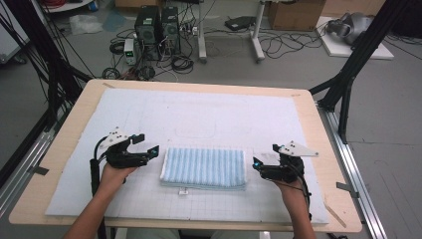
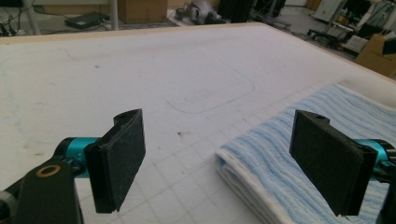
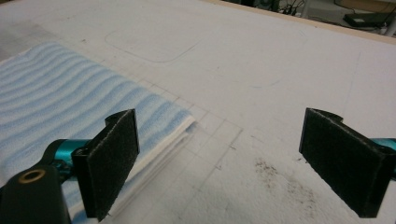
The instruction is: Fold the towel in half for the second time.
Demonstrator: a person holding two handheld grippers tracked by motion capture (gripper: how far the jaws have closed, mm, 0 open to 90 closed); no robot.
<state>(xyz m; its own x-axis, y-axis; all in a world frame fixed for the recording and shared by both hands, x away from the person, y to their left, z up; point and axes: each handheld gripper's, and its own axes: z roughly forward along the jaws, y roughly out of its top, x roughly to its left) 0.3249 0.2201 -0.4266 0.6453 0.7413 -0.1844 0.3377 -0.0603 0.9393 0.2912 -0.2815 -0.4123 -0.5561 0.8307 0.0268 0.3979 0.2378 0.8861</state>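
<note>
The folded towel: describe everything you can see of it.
The folded towel is light blue with fine ribbed stripes and a white hem, and looks like soft terry cloth. It is folded into a neat rectangle of several layers; the stacked edges show in the left gripper view. A small white tag sticks out at its near edge. It lies flat on the white gridded mat, between the left gripper and the right gripper. Both are open and apart from it; nothing but the mat touches it.

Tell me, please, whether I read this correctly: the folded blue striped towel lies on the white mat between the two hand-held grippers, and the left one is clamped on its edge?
Not quite. The left hand-held gripper is open, its pads clear of the folded blue striped towel, as the left gripper view shows. The towel does lie on the white mat between it and the right hand-held gripper.
</note>
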